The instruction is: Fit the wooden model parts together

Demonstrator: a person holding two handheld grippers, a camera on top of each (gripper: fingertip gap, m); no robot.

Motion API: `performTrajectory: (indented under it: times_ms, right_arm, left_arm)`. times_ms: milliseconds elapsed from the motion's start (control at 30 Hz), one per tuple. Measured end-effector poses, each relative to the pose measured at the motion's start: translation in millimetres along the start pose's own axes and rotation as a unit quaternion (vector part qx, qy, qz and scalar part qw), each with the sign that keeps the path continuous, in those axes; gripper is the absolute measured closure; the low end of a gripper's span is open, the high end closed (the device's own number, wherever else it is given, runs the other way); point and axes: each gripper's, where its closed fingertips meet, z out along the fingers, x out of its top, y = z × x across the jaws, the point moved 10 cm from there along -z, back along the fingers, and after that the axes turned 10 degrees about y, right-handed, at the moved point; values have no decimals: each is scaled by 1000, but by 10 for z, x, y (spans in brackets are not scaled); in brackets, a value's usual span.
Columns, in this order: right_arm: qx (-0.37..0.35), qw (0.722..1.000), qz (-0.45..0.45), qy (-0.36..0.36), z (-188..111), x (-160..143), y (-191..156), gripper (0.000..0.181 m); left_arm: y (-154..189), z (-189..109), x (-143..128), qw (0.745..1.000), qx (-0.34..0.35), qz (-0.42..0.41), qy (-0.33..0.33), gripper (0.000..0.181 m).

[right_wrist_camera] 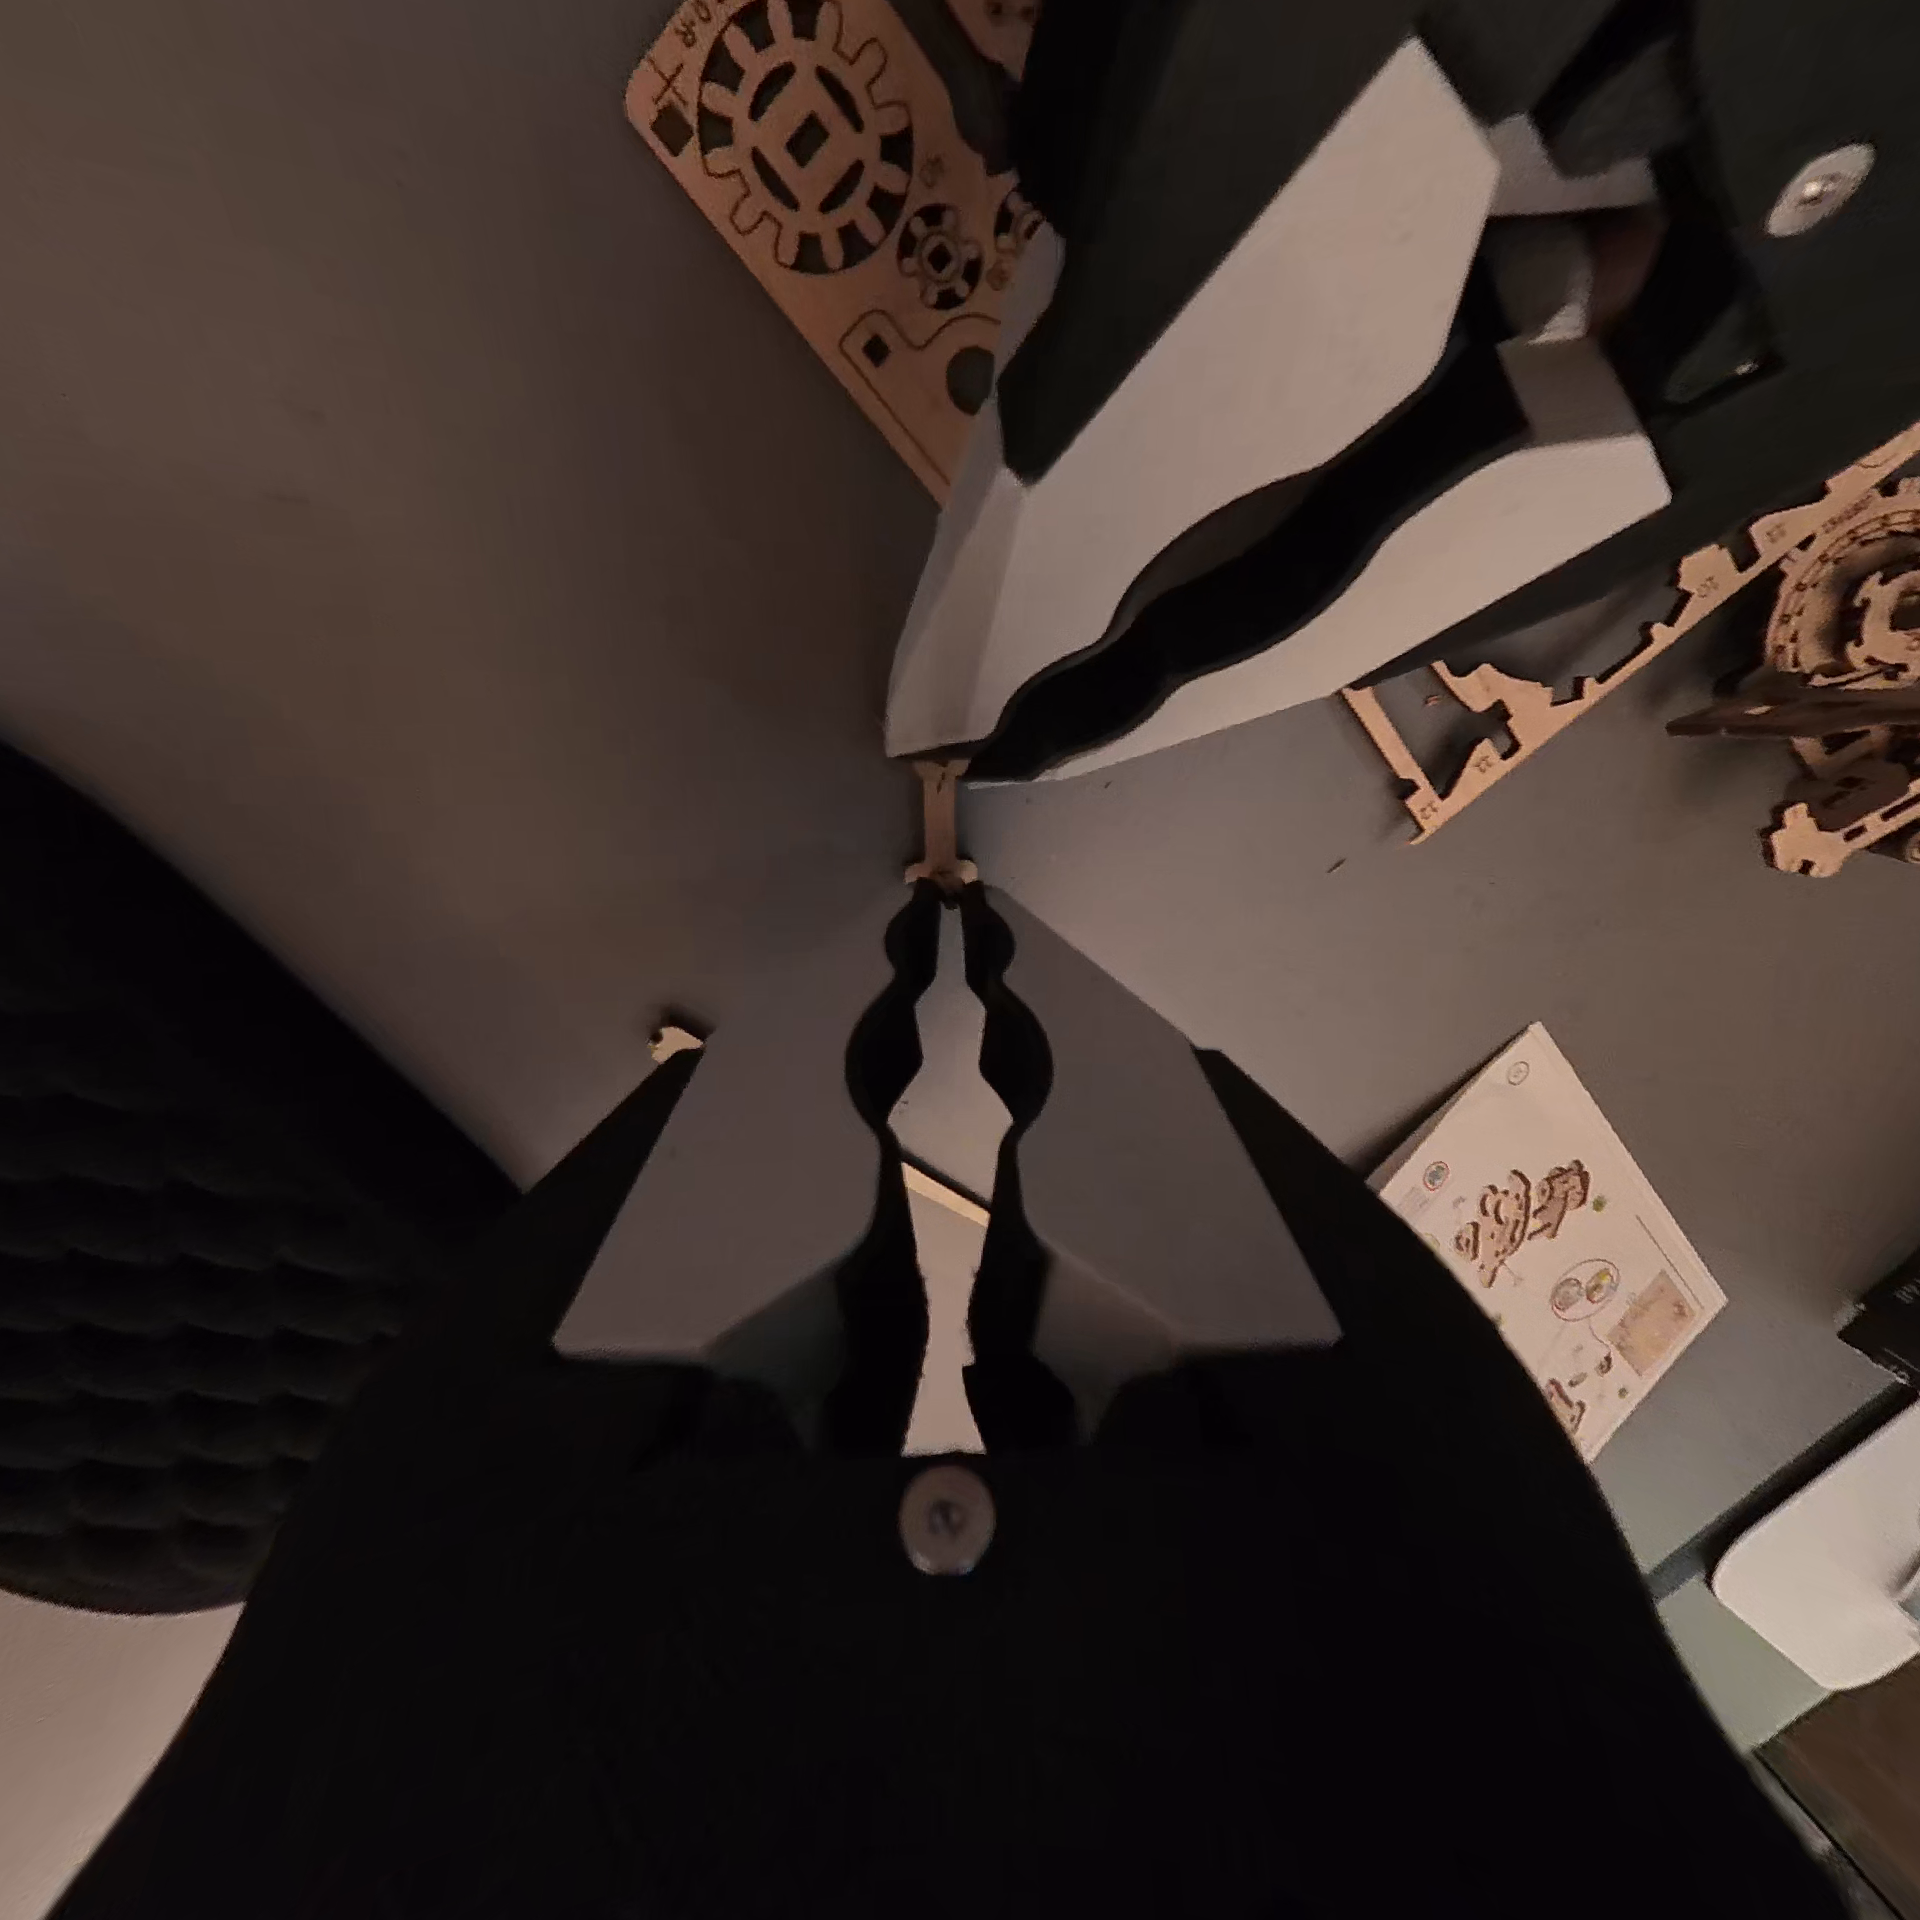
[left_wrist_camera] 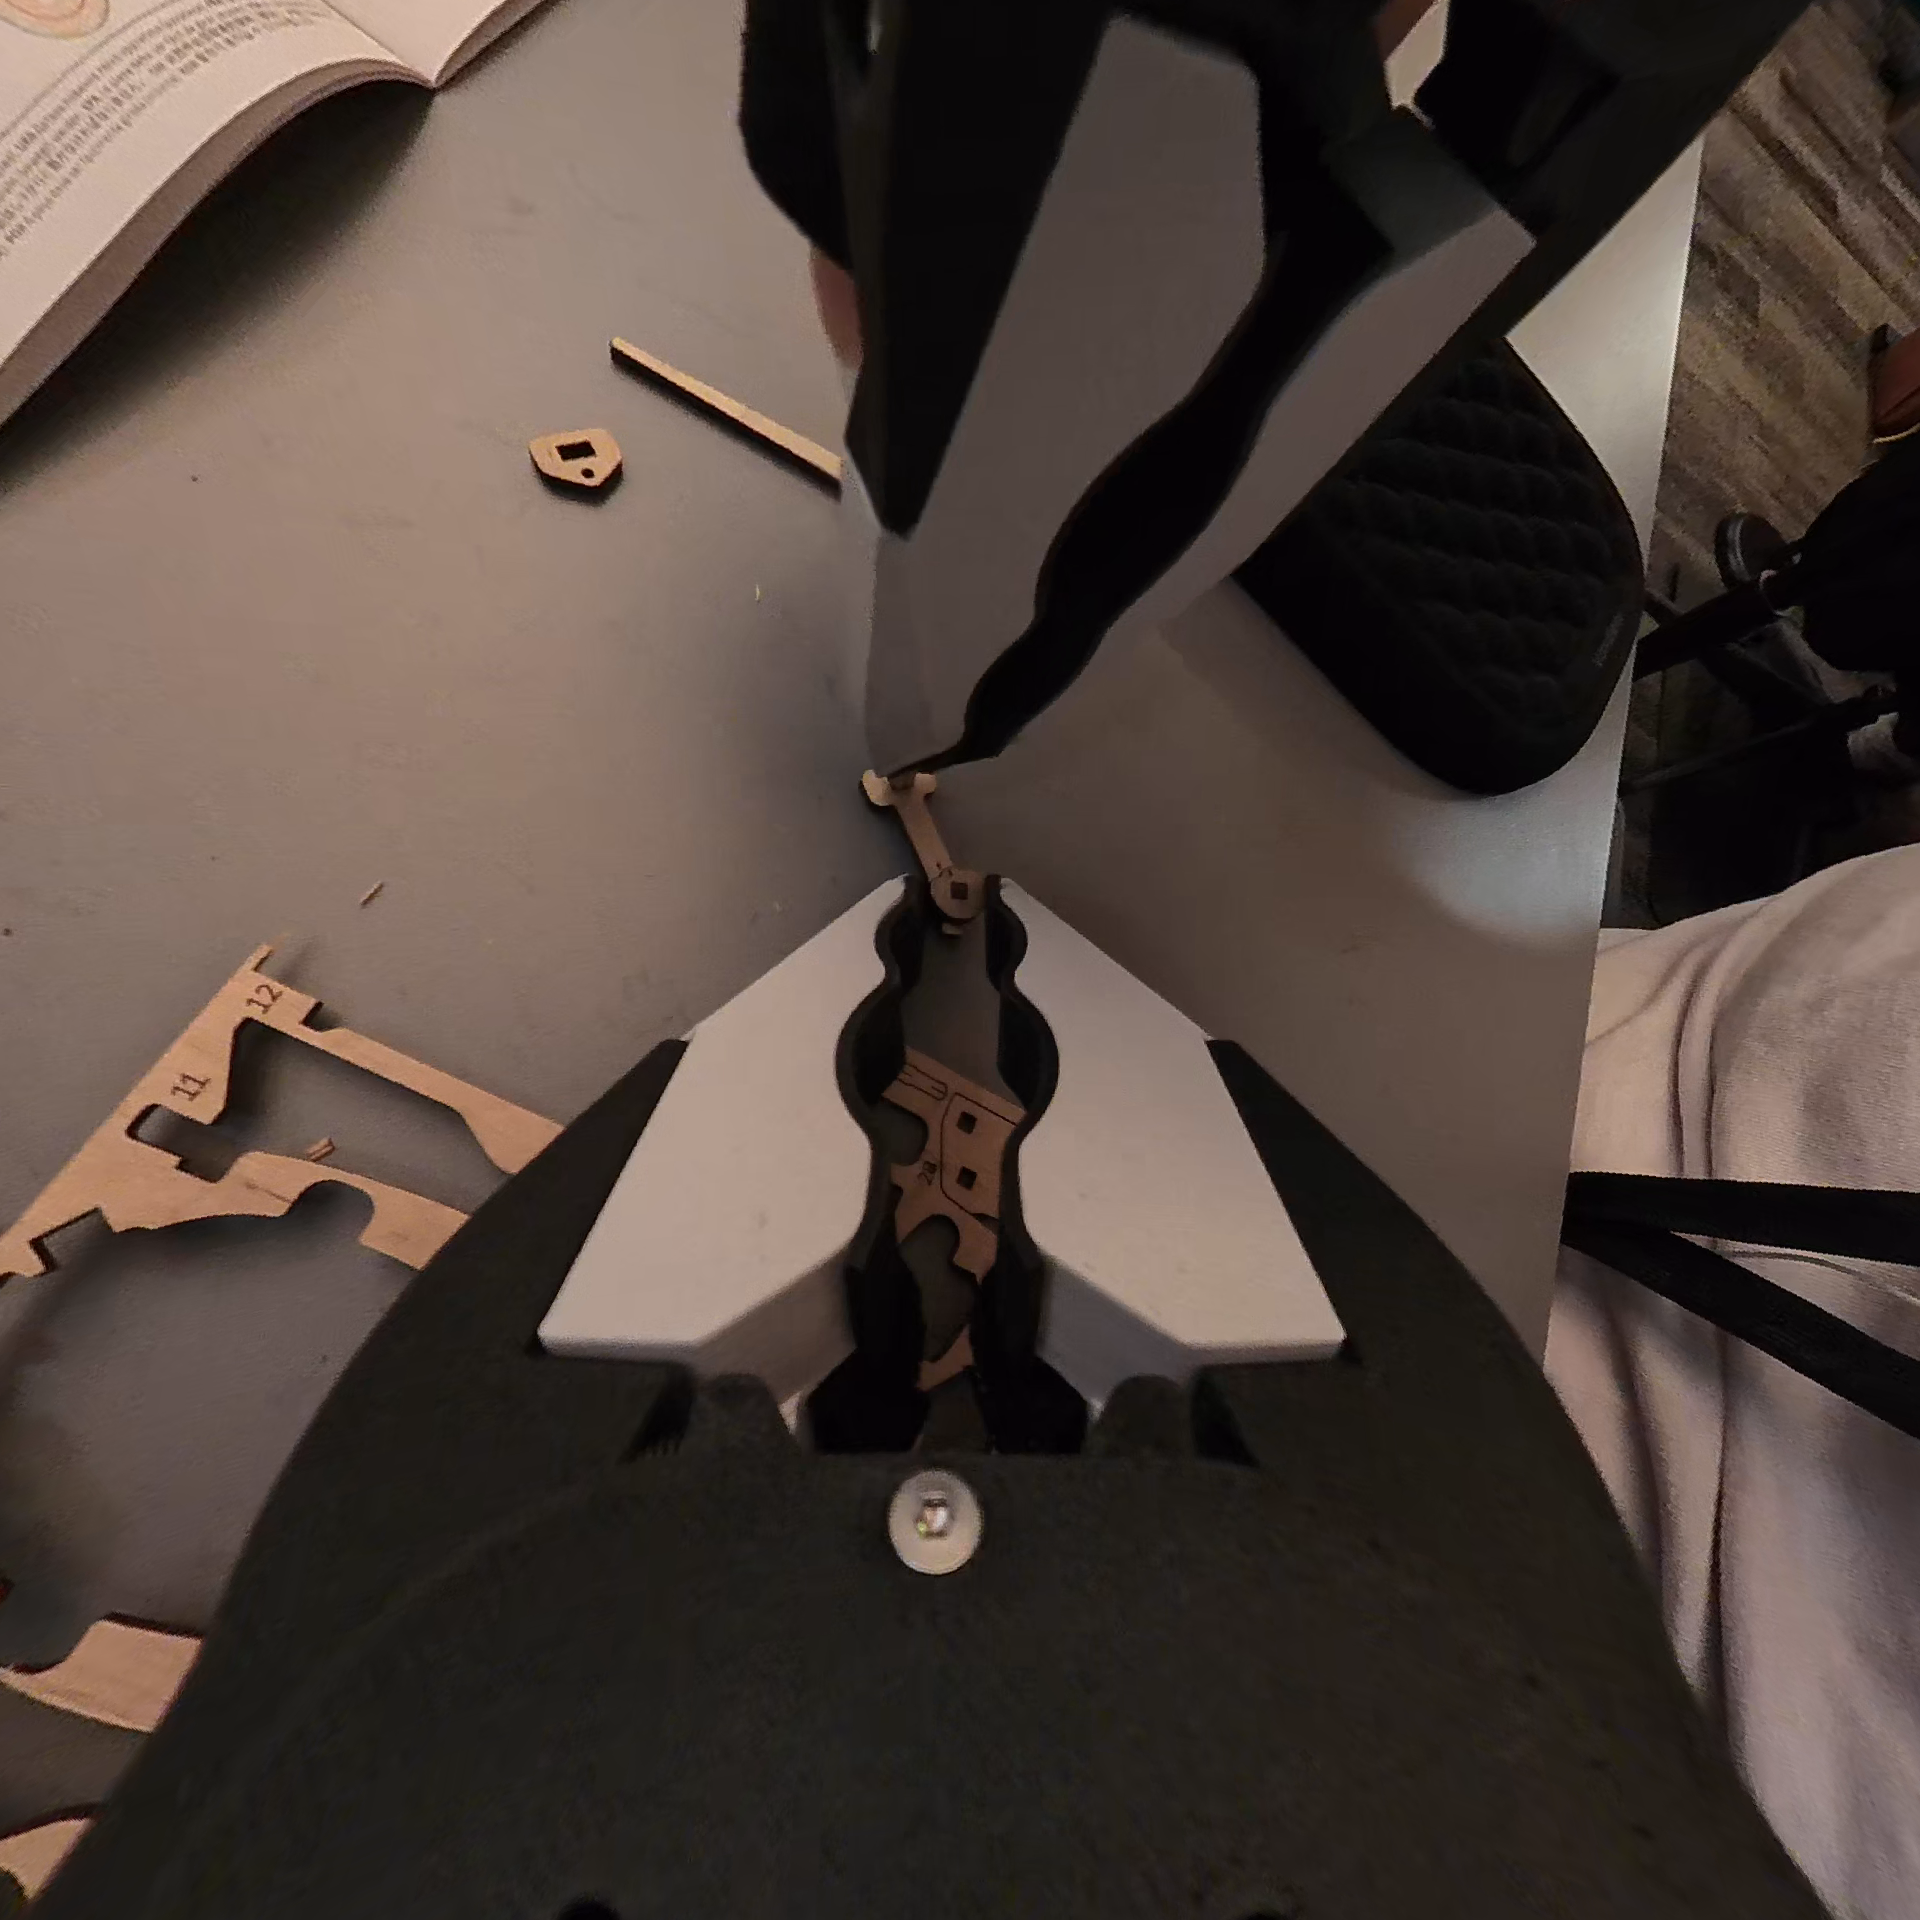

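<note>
The room is dim and warm-toned. In the left wrist view the grey matte tabletop takes soft, even light, brighter toward the right edge, and the cut-out plywood sheet throws a short shadow. The right wrist view is darker: the black gripper body is nearly featureless, and the black mesh chair back is soft and smeared. Both wide-angle pictures bend straight lines at the rims. The open white booklet is blurred.
</note>
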Motion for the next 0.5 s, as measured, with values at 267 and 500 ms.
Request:
performTrajectory:
  times_ms: [267, 500]
  right_arm:
    - [-28, 999, -16, -35, 21, 57, -65, 178]
    - [-49, 998, -16, -44, 32, 70, -102, 178]
  left_arm:
    - [-2, 0, 0, 1000, -1, -2, 1, 172]
    - [-4, -1, 0, 1000, -1, -4, 1, 172]
